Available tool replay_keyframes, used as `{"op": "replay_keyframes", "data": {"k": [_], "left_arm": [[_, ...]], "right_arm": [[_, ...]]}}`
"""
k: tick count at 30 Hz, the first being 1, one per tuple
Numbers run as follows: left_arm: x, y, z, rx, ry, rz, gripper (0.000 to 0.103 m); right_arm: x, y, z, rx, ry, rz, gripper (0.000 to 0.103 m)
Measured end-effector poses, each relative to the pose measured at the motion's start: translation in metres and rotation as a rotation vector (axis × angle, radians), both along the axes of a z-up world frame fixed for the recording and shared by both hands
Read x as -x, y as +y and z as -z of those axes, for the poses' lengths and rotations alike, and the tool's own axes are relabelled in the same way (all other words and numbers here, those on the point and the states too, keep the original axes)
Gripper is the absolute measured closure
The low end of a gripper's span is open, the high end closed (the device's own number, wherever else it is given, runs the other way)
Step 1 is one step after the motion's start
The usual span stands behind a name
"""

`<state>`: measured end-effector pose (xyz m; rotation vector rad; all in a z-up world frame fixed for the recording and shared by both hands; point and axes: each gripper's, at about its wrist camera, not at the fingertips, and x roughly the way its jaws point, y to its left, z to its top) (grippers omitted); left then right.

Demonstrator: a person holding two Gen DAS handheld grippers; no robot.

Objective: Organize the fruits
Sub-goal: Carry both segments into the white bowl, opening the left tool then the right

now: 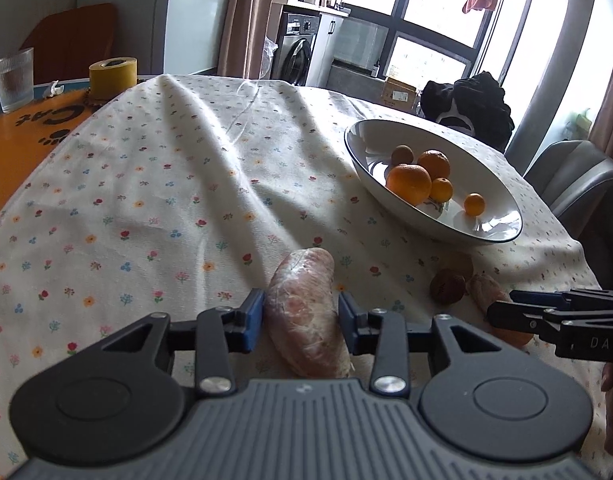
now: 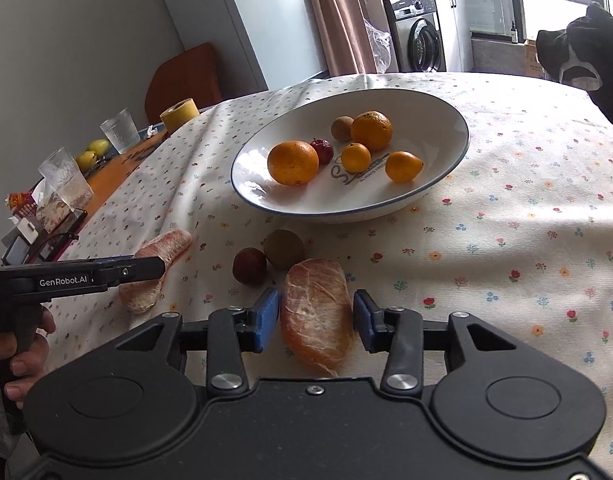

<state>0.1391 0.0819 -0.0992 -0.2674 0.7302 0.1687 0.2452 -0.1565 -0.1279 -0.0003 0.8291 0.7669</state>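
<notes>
A white bowl [image 2: 446, 120] on the flowered cloth holds several oranges [image 2: 292, 162], a brown fruit and a small red fruit; it also shows in the left wrist view [image 1: 366, 140]. My left gripper [image 1: 301, 322] straddles a peeled pink citrus segment [image 1: 306, 312] lying on the cloth, pads at its sides with a thin gap showing on the right. My right gripper [image 2: 316, 320] straddles a second peeled segment [image 2: 316, 312], pads close beside it with narrow gaps. A lychee [image 2: 249, 265] and a brown round fruit [image 2: 283, 249] lie just beyond it.
The left side of the table holds a yellow tape roll [image 1: 112, 76], ribbed glasses [image 2: 118, 130], yellow fruits [image 2: 92, 152] and clutter. A black garment [image 1: 466, 104] hangs on a far chair. A grey chair [image 1: 574, 176] stands at the right edge.
</notes>
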Motion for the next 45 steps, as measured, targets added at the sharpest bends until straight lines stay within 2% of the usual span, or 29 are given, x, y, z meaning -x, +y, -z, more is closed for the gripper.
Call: {"op": "replay_keyframes", "data": {"k": [2, 6, 9, 14, 17, 29, 45], "left_arm": [[0.000, -0.002, 0.000, -0.011, -0.002, 0.000, 0.066], [0.002, -0.005, 0.001, -0.024, -0.014, -0.001, 0.067], [0.004, -0.007, 0.001, -0.008, -0.019, 0.010, 0.068], [0.008, -0.011, -0.003, 0.002, -0.034, 0.017, 0.068], [0.008, -0.012, -0.008, 0.001, -0.049, 0.020, 0.068], [0.000, -0.020, -0.034, -0.015, -0.106, 0.044, 0.069], [-0.038, -0.038, -0.049, -0.044, -0.134, 0.102, 0.069]], "right_arm": [[0.002, 0.004, 0.000, 0.011, -0.012, -0.009, 0.053], [0.005, 0.011, 0.001, 0.042, -0.047, -0.017, 0.053], [0.008, 0.015, 0.000, 0.097, -0.088, -0.013, 0.068], [0.008, 0.015, -0.003, 0.109, -0.095, -0.027, 0.072], [0.009, 0.013, -0.007, 0.092, -0.102, -0.020, 0.077], [0.005, -0.002, -0.023, 0.048, -0.124, 0.018, 0.079], [-0.017, -0.013, -0.045, 0.017, -0.171, 0.064, 0.079]]}}
